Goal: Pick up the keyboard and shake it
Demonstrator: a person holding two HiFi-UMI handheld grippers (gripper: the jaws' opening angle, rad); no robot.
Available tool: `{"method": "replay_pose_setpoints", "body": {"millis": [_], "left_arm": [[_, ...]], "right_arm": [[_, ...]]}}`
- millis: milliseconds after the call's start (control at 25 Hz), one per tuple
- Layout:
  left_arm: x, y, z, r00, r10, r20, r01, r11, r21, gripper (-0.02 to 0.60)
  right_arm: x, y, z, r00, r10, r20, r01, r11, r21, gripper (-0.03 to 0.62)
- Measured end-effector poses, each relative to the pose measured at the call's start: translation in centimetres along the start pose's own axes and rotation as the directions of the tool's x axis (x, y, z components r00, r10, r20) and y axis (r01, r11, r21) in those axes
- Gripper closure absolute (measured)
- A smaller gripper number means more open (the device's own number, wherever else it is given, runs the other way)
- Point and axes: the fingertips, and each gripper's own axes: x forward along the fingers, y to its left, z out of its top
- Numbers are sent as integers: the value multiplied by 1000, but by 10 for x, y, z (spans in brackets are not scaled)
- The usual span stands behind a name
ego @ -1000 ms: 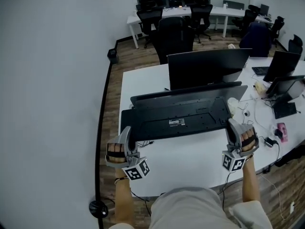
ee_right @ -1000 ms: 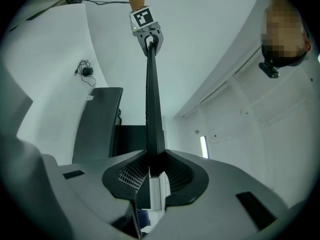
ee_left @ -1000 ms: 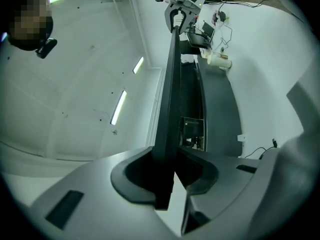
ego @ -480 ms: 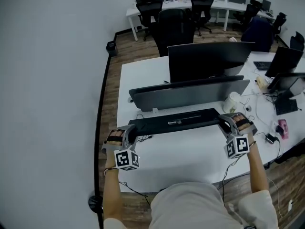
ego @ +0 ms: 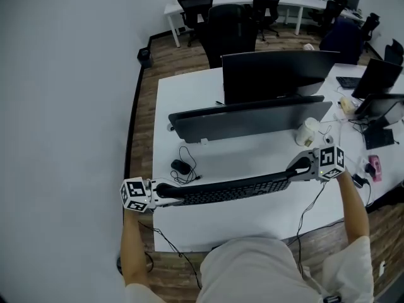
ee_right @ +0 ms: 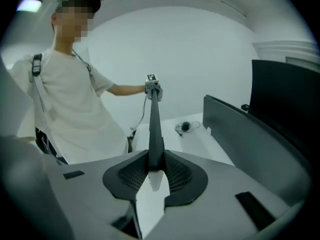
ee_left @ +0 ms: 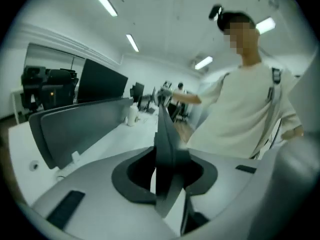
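**Keyboard held at both ends over the desk**

My left gripper [ego: 161, 192] is clamped on the left end of the keyboard [ego: 230, 189]. In the left gripper view, the thin dark edge of the board runs straight out from between my two jaws, with the pads pressed on it from either side. My right gripper [ego: 302, 167] grips the right end the same way. In the right gripper view, the board stands edge-on between the ribbed pads and stretches away to the other gripper at its far end.

The keyboard hangs between the two grippers over the front part of the white desk [ego: 252, 223], with its keys turned up. In the head view its right end sits a little higher than its left.

Behind it on the desk lies a mouse [ego: 178, 166] with its cord coiled beside it. Further back stands a grey panel [ego: 252, 120], with a monitor [ego: 278, 74] behind that. A white cup [ego: 307, 132] sits near my right gripper, just beside the panel's right end.
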Motion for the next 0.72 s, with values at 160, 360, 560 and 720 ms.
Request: {"method": "replay_pose_setpoints", "body": {"millis": [160, 360, 560, 720], "left_arm": [[-23, 9, 13, 913, 25, 406, 63, 977, -202, 471], [-20, 27, -17, 814, 195, 547, 53, 913, -404, 466], [2, 35, -56, 801, 275, 532, 164, 753, -637, 463], [22, 36, -80, 793, 303, 528, 257, 619, -742, 462]], "right_arm": [[4, -6, 15, 949, 56, 309, -108, 982, 153, 474], [7, -32, 21, 789, -80, 609, -169, 925, 340, 473], [26, -62, 2, 666, -237, 707, -326, 761, 561, 471], [56, -80, -30, 680, -320, 660, -397, 596, 698, 467]]}}
